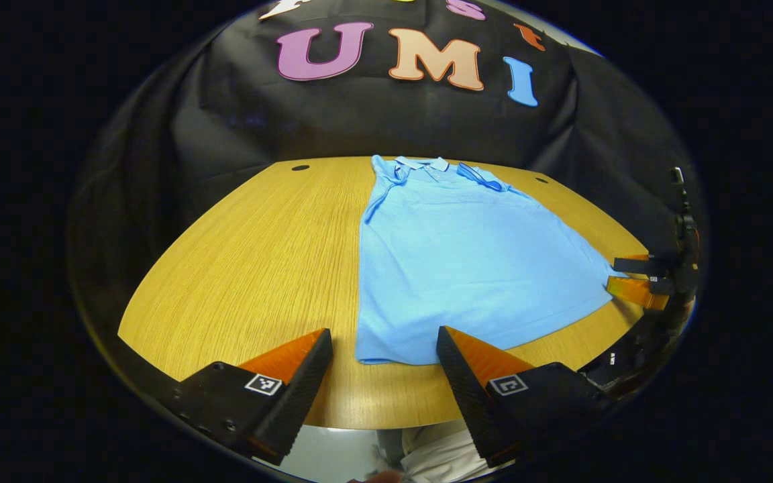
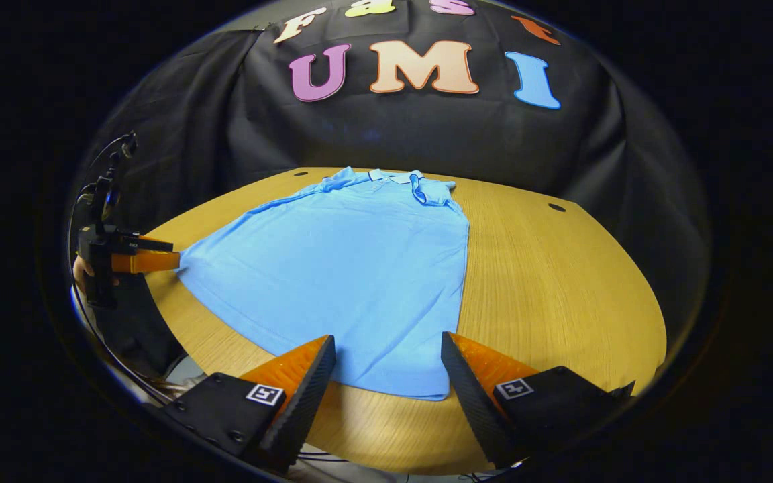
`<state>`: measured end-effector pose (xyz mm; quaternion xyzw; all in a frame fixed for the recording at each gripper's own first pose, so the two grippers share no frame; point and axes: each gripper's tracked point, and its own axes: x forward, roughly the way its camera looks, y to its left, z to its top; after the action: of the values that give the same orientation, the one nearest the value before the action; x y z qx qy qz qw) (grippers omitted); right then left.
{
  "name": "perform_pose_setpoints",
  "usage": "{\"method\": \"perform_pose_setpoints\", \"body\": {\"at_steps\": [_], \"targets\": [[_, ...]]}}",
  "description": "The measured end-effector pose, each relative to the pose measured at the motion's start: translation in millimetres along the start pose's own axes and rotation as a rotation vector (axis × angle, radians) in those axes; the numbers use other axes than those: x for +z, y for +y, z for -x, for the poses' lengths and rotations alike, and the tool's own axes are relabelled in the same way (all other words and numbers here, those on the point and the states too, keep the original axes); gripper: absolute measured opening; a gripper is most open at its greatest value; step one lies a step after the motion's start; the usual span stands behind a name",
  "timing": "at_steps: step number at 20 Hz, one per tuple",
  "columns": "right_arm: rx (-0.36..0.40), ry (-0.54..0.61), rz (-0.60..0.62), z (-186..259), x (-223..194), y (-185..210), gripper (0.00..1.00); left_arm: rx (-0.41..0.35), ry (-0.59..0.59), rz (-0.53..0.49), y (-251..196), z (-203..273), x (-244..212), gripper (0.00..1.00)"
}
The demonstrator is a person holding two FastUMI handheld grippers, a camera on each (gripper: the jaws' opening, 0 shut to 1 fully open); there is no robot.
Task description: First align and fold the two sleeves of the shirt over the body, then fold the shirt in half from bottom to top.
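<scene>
A light blue polo shirt (image 1: pixel 467 261) lies flat on the wooden table (image 1: pixel 259 261), collar at the far side, both sleeves folded in over the body. My left gripper (image 1: pixel 384 342) is open above the table's near edge, with the shirt's near left hem corner between its fingers. In the right gripper view the same shirt (image 2: pixel 353 268) spreads out ahead, and my right gripper (image 2: pixel 388 349) is open with the near right hem corner between its fingers. Each gripper also appears far off in the other view: the right gripper (image 1: pixel 641 278), the left gripper (image 2: pixel 148 258).
The table (image 2: pixel 561 295) is rounded, with small dark holes (image 1: pixel 300 167) near its far edge. Black cloth forms the wall behind. A person's light clothing (image 1: pixel 440 453) is just below the table's near edge, and cables hang by the left gripper.
</scene>
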<state>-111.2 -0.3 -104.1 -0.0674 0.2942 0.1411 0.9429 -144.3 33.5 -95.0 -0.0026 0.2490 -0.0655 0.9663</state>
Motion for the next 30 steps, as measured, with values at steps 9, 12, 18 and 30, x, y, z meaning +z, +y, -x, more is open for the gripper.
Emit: {"method": "perform_pose_setpoints", "body": {"at_steps": [9, 12, 18, 30], "targets": [[0.01, 0.004, -0.035, 2.4, -7.8, 8.7, 0.98, -0.048, -0.013, -0.035, -21.6, -10.7, 9.3, 0.95], [0.01, 0.003, -0.045, 0.9, -8.9, 8.3, 0.99, -0.046, 0.005, -0.06, -22.0, -17.4, 5.7, 0.96], [0.015, -0.01, -0.042, 0.6, -8.3, 11.0, 0.98, -0.045, 0.011, -0.036, -24.4, -22.0, 5.2, 0.95], [0.111, -0.042, 0.055, -6.3, -2.2, 55.4, 0.14, -0.111, -0.049, -0.145, -53.7, -24.3, 9.3, 0.04]]}}
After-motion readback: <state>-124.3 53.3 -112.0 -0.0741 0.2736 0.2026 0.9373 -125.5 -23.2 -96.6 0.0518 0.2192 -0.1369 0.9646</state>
